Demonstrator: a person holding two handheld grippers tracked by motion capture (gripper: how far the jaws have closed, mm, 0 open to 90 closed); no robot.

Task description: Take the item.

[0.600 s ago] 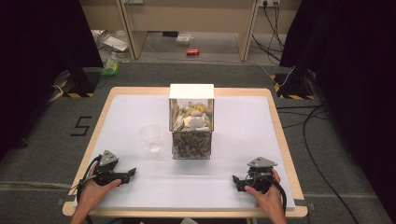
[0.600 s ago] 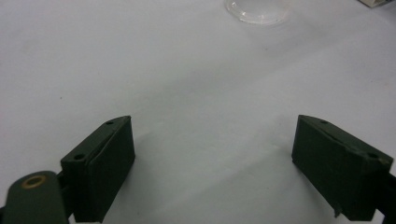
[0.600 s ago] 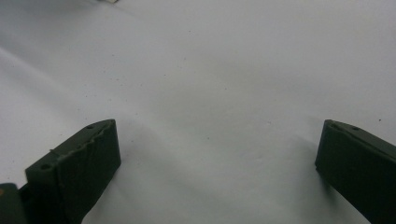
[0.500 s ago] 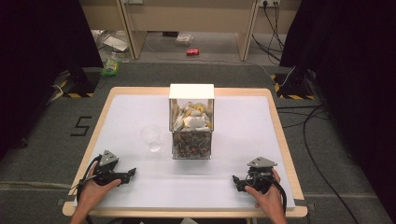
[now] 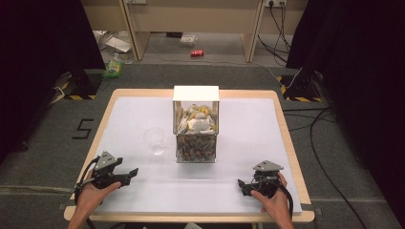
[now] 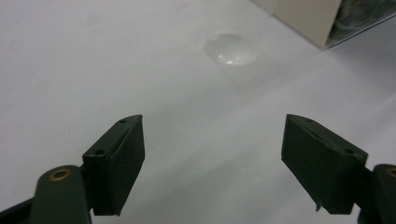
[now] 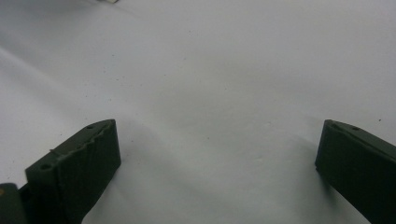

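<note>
The left gripper [image 5: 128,172] rests near the desk's [image 5: 239,195] front left corner, held by the person's left hand [image 5: 90,193], its jaws spread wide with nothing between them. In the left gripper view bare white surface runs from the jaws up to the clear plastic cup [image 6: 231,48]. The right gripper [image 5: 243,185] sits near the front right corner in the right hand [image 5: 272,202], jaws likewise wide apart and empty over bare surface. Between the two grippers the front strip of the desk lies open. The cup stands left of centre, just beside the clear box [image 5: 196,124] of wrapped items, which stands mid-desk towards the back edge.
</note>
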